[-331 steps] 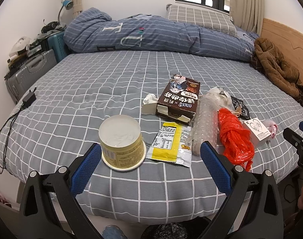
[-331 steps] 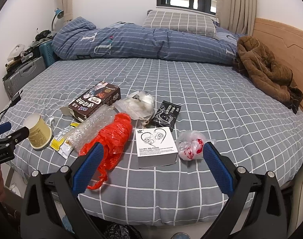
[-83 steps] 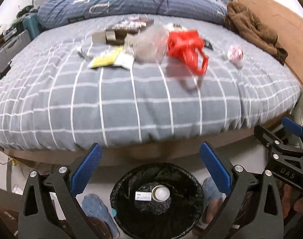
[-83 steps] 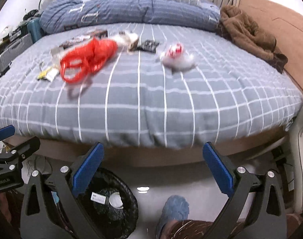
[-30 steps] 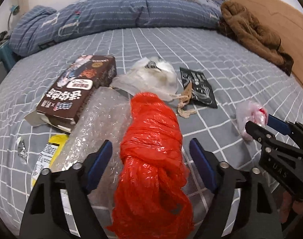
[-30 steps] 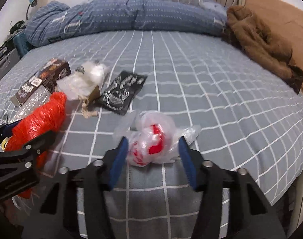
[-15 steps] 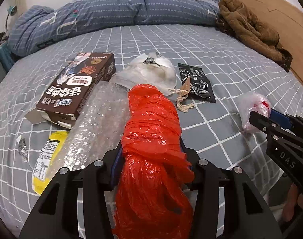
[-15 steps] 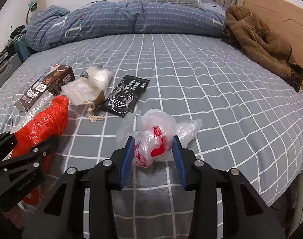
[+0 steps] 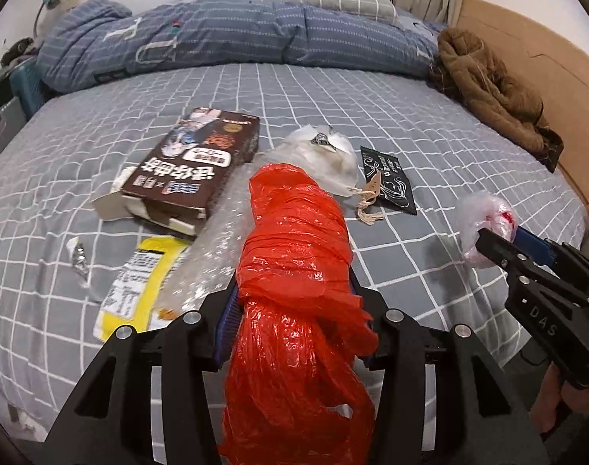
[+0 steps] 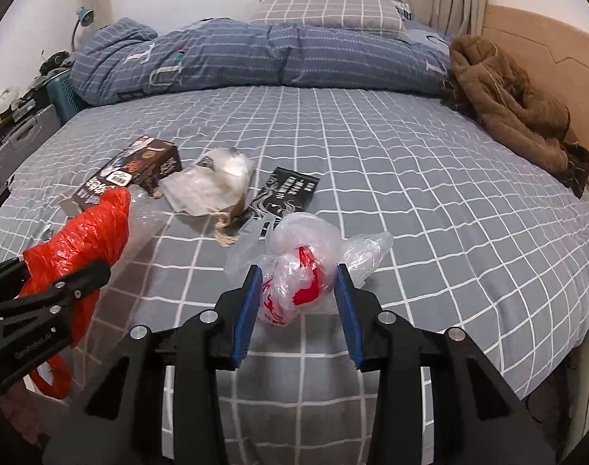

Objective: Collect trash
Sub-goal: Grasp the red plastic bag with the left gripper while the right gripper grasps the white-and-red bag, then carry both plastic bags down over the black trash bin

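Left wrist view: the left hand-held gripper (image 9: 294, 310), wide apart a second ago, now has its blue pads pinched on the red plastic bag (image 9: 294, 271), which is lifting off the bed (image 9: 430, 147). Likewise the right hand-held gripper (image 10: 299, 302) has closed on the clear knotted bag (image 10: 302, 271), raised just above the sheet. Both pieces look ready for the bin. Beyond them the bubble wrap (image 9: 213, 255), brown carton (image 9: 197, 166) and black pouch (image 9: 389, 178) remain uncollected.
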`<control>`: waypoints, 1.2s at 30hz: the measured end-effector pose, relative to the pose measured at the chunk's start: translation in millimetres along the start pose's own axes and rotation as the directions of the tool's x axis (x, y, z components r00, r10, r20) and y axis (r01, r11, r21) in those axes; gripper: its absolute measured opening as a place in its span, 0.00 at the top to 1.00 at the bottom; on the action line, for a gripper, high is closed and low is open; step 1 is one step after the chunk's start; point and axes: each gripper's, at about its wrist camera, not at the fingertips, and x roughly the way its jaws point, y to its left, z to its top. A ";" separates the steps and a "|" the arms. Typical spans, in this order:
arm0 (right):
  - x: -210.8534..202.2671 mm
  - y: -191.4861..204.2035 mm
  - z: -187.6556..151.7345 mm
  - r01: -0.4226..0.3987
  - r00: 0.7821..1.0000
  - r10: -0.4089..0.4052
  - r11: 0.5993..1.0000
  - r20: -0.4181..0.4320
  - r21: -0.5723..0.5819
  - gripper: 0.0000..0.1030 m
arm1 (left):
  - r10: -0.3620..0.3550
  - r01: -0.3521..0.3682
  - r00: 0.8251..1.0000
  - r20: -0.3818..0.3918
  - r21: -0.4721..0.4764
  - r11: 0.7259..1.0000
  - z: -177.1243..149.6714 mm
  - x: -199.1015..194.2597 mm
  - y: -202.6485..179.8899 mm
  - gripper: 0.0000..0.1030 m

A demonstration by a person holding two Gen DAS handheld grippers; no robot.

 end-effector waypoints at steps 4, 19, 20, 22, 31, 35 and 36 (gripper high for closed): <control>-9.1 9.1 -3.1 -0.008 1.000 0.008 1.000 0.011 -0.013 0.64 | 0.002 -0.002 1.000 0.011 0.006 1.000 -7.9 -14.0 4.7 0.54; -48.4 20.7 -28.7 -0.037 0.999 0.037 0.999 0.009 -0.013 0.64 | 0.006 -0.006 1.000 0.012 -0.028 1.000 -43.7 -49.8 25.9 0.55; -50.5 21.3 -30.6 -0.037 0.999 0.037 0.999 0.008 -0.014 0.64 | 0.006 -0.006 1.000 0.011 -0.031 1.000 -46.1 -51.5 26.6 0.55; -54.0 22.4 -33.9 -0.039 0.999 0.039 0.999 0.007 -0.014 0.64 | 0.007 -0.007 1.000 0.011 -0.033 0.999 -49.8 -54.8 27.9 0.55; -64.0 27.6 -44.9 -0.041 0.999 0.041 0.999 0.002 -0.011 0.64 | 0.008 -0.008 1.000 0.020 -0.028 1.000 -61.6 -68.9 27.1 0.56; -69.1 32.2 -51.4 -0.046 0.999 0.046 0.999 -0.002 -0.017 0.64 | 0.014 -0.013 1.000 0.011 -0.023 1.000 -71.8 -72.9 26.0 0.57; -70.6 33.1 -53.1 -0.047 0.999 0.047 0.999 -0.003 -0.017 0.64 | 0.014 -0.014 1.000 0.007 -0.025 1.000 -75.0 -74.1 26.1 0.57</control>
